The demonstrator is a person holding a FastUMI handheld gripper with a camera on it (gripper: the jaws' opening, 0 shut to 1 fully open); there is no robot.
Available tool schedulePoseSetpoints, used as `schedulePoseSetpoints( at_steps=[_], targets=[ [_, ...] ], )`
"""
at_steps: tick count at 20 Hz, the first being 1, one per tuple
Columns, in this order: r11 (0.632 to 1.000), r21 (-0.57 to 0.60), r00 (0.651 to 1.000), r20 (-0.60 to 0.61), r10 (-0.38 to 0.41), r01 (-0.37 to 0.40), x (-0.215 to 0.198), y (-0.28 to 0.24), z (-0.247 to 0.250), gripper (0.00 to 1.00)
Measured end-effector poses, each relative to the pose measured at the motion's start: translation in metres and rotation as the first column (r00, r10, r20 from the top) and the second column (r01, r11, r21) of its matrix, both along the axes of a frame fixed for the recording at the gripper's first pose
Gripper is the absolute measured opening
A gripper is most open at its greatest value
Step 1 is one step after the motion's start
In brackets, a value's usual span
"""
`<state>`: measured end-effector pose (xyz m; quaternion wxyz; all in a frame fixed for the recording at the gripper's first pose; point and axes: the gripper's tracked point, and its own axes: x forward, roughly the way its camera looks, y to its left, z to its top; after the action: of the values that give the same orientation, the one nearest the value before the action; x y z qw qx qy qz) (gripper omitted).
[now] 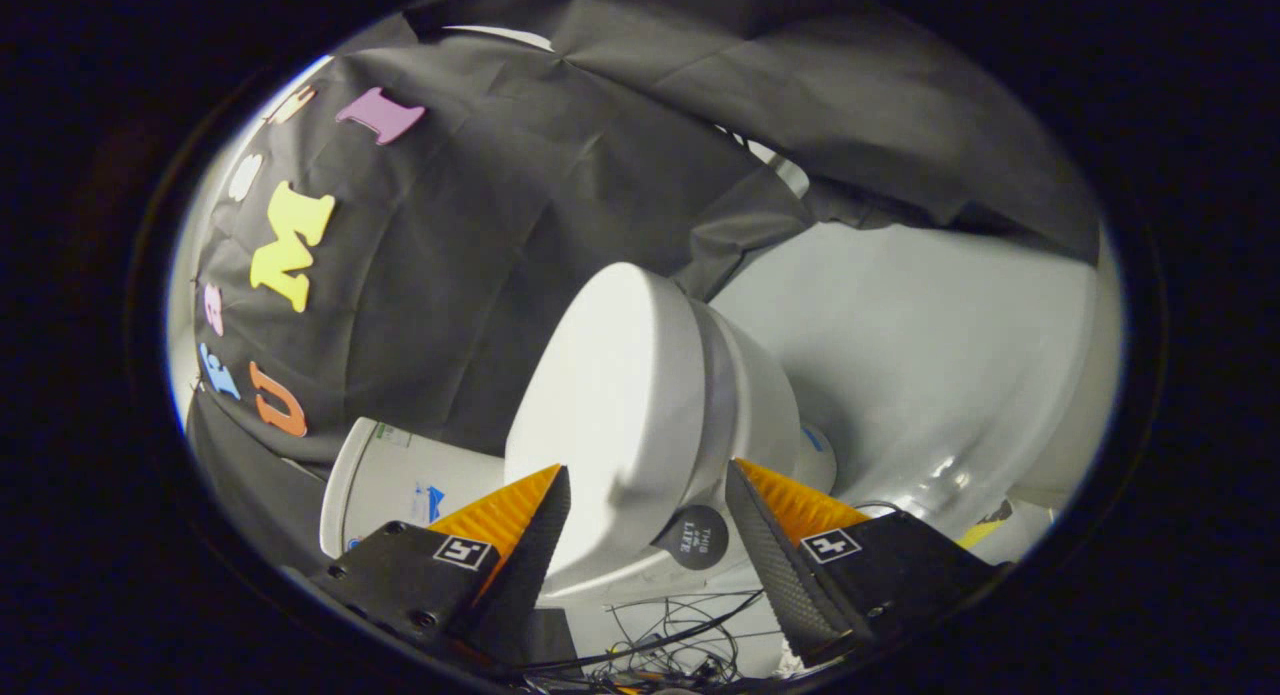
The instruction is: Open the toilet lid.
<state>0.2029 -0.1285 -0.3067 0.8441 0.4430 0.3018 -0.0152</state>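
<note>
1. Toilet lid (600, 395), white and smooth, lies just ahead of the tool (648, 520) and runs on beyond the fingertips; its near rounded edge sits in the gap between the two fingers.
2. Under the lid the white toilet body (765, 405) shows, the camera being tilted so the whole fixture leans across the view.
3. The tool stands open: its two orange-backed fingers (500, 520) are spread wide to either side of the lid's front edge. Whether either pad touches the lid I cannot tell.
4. A round dark sticker (692, 538) sits on the toilet's front, between the fingers.
5. A white cylinder-like container (395, 480) lies beside the toilet, behind one finger.
6. Thin black cables (680, 630) tangle below the fingertips.
</note>
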Motion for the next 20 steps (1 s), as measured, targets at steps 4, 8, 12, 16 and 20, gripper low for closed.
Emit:
schedulePoseSetpoints(
  at_steps=[4, 8, 12, 16, 20],
  targets=[
    [0.997, 0.073, 1.000, -0.022, 0.010, -0.009, 0.000, 0.007, -0.012, 0.94],
    [0.983, 0.185, 0.999, -0.037, -0.013, 0.019, -0.009, 0.008, -0.015, 0.87],
    [0.984, 0.179, 0.996, -0.086, -0.009, 0.024, -0.018, 0.001, -0.028, 0.77],
    [0.972, 0.233, 0.991, -0.137, 0.008, 0.024, -0.021, 0.014, -0.043, 0.63],
    [0.969, 0.248, 0.990, -0.137, 0.025, 0.010, -0.018, 0.020, -0.043, 0.44]
  ],
)
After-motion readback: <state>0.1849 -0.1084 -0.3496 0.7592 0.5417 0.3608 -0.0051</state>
